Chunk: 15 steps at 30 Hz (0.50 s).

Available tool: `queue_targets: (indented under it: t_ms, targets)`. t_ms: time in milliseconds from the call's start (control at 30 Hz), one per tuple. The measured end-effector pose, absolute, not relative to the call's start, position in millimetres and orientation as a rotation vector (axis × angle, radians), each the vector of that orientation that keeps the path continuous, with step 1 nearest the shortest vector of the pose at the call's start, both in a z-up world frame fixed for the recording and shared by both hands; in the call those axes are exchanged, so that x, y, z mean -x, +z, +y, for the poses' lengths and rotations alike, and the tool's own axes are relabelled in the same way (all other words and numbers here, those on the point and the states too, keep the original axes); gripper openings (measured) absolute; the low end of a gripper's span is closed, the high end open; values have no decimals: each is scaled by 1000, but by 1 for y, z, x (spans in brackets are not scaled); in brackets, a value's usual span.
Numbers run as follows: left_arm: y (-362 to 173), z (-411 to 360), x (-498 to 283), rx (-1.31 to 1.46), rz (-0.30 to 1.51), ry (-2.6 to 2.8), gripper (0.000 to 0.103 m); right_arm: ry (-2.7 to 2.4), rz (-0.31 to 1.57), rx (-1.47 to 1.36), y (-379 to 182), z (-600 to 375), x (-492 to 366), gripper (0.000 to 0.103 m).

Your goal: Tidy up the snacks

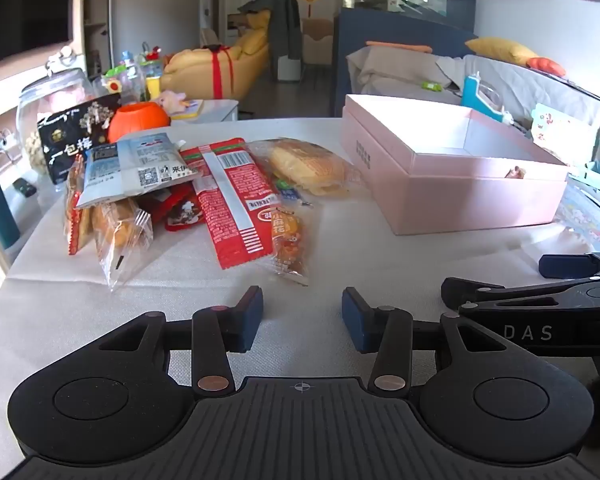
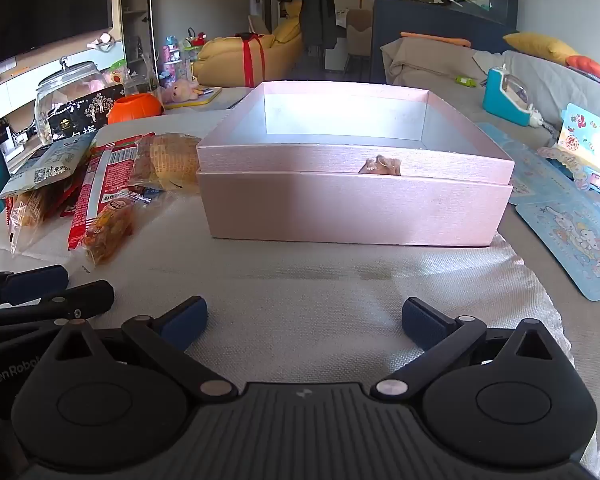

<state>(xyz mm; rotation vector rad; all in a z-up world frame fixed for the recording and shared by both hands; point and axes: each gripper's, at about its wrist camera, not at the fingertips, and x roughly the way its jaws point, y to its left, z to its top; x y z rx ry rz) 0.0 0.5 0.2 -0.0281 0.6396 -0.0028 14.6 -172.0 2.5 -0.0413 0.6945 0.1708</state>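
Left wrist view: I am starting out, my left gripper [image 1: 302, 318] hanging part-open and empty over the table's near edge, pitched downward toward the snack pile [image 1: 188, 192] on the table's left side; next I judge I must reach for the red packet [image 1: 236, 204]. Right wrist view: my right gripper [image 2: 304, 322] is gaping wide, empty, tilted down facing the pink box [image 2: 356, 204], mid-table.

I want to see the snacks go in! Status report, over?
Left tongs open, empty. Right tongs open, empty. Snacks piled beside the pink box. Nothing in the way.
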Motion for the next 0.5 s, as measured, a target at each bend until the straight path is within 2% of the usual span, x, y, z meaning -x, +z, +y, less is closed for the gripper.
queue_targets:
  t_ms: [500]
  targets:
    - [0,1,0,27,640,-3,49,171,694,42,2,-172,-15,103]
